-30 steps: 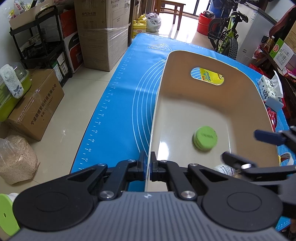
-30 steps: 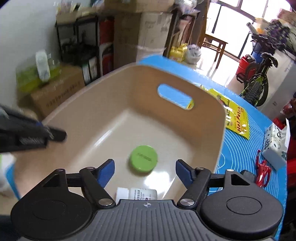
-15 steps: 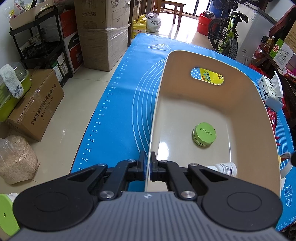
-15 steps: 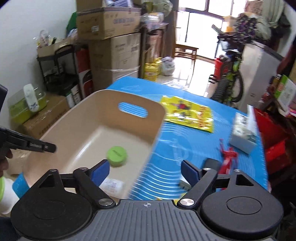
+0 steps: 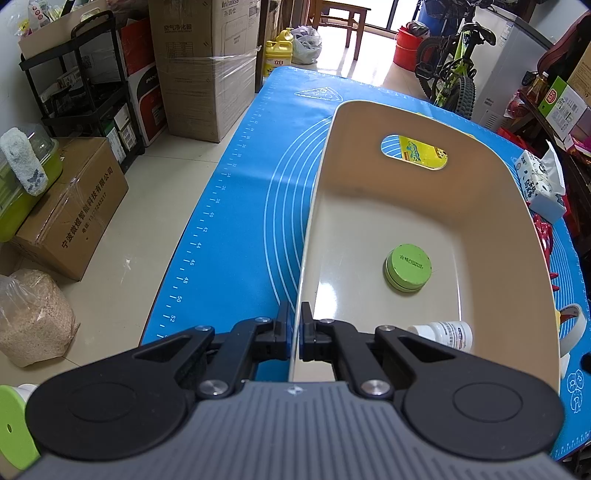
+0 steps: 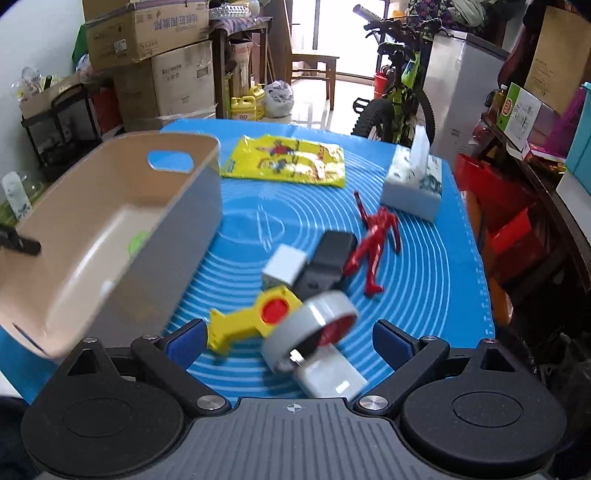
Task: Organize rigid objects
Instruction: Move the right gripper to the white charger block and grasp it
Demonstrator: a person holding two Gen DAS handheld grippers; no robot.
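The left hand-held gripper [image 5: 295,334] is clamped on the near rim of a beige bin [image 5: 517,206], one finger on each side of the thin wall. Inside the bin, close to the gripper, a small white bottle [image 5: 445,334] lies on its side, and a little farther in sits a round green tin [image 5: 408,266]. The right hand-held gripper [image 6: 291,338] hangs spread wide and empty above the blue mat [image 6: 436,280] covering the tabletop, to the right of the bin. Just ahead of its fingers lies a roll of grey tape [image 6: 310,325], tilted against a white block [image 6: 328,376], touching a yellow toy with a red button [image 6: 251,319]. Beyond those are a small white box [image 6: 284,266] and a black case [image 6: 327,260], side by side, then a red figure [image 6: 376,242] lying flat. Farther back, a yellow packet [image 6: 284,160] lies beside the bin's far end, and a tissue pack [image 6: 413,186] stands near the mat's right edge. Off the tabletop, cardboard boxes [image 6: 147,33] and a bicycle [image 6: 399,85] stand at the back of the room.
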